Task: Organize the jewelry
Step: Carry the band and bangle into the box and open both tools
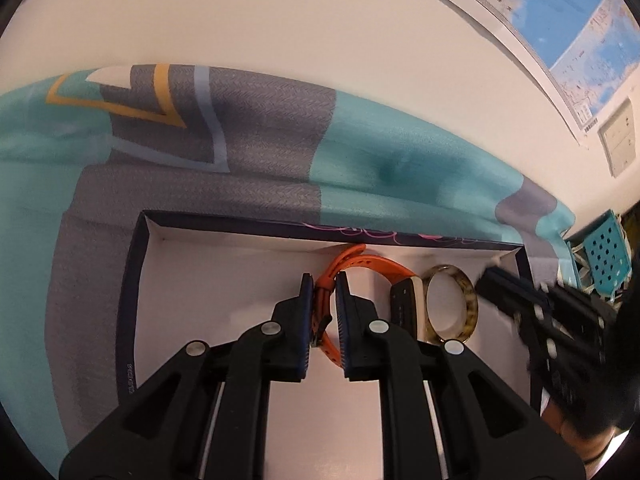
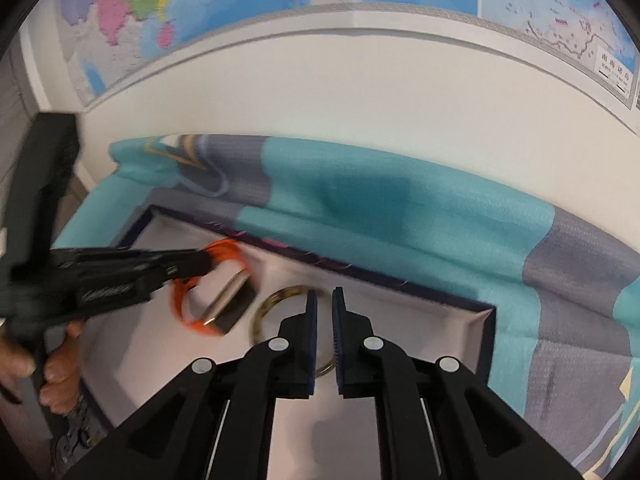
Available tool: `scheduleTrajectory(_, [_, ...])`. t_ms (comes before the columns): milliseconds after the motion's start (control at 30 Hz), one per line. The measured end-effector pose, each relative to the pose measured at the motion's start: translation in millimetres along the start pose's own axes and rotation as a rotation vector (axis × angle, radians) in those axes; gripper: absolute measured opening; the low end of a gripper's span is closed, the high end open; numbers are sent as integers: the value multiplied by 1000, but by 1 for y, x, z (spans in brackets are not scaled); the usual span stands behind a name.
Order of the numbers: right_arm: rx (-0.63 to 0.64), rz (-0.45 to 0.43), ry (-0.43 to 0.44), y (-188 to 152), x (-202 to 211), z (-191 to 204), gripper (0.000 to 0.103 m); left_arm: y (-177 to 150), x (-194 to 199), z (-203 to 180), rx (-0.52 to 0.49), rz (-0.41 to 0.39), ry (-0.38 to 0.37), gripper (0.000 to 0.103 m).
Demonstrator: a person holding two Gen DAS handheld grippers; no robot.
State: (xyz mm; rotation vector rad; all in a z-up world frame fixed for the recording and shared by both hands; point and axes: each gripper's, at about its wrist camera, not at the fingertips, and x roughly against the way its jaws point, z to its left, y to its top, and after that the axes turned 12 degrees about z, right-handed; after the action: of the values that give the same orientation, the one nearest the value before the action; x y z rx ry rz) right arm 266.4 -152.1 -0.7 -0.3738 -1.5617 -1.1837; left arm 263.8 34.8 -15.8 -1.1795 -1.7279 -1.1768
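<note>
So the left gripper [image 1: 323,280] is pinching the orange watch strap [image 1: 322,300] near the box's [image 1: 132,280] far wall. The right gripper [image 2: 325,300], pressed together on nothing, hovers over the bangle [image 2: 280,294] just right of the watch.

Soft, even indoor light fills both fisheye views, edges bowed and corners vignetted black. Motion blur smears the left gripper [image 2: 200,260] at the right wrist view's left and the right gripper [image 1: 490,276] at the left wrist view's right.

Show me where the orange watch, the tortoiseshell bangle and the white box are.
orange watch [image 1: 372,266], left wrist view, on its orange strap.
tortoiseshell bangle [image 1: 468,288], left wrist view, on its mottled right rim.
white box [image 1: 208,280], left wrist view, on the bare white floor inside.
</note>
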Motion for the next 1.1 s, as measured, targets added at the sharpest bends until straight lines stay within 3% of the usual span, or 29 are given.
scheduleTrajectory(100, [93,31,22,-15,4,19,15,0,0,0,9,4,-9,14])
scheduleTrajectory(167, [141,57,16,-22,2,29,16,-2,1,0,1,1,-18,31])
scheduleTrajectory(267, [139,75,-7,-26,-6,30,18,-11,9,-2,-23,-30,8,40])
scheduleTrajectory(367, [89,44,32,-29,-1,22,21,-22,25,-2,-49,-71,21,51])
scheduleTrajectory(467, [95,-7,51,-42,15,23,32,-42,49,0,-104,-139,46,58])
scheduleTrajectory(667, [120,-68,87,-80,49,32,35,-95,83,-6,-239,-214,65,62])
scheduleTrajectory(833, [118,-93,88,-113,68,32,39,-135,82,-4,-314,-184,46,62])
scheduleTrajectory(1100, [39,-63,63,-165,73,11,38,-177,75,5,-339,-163,75,63])
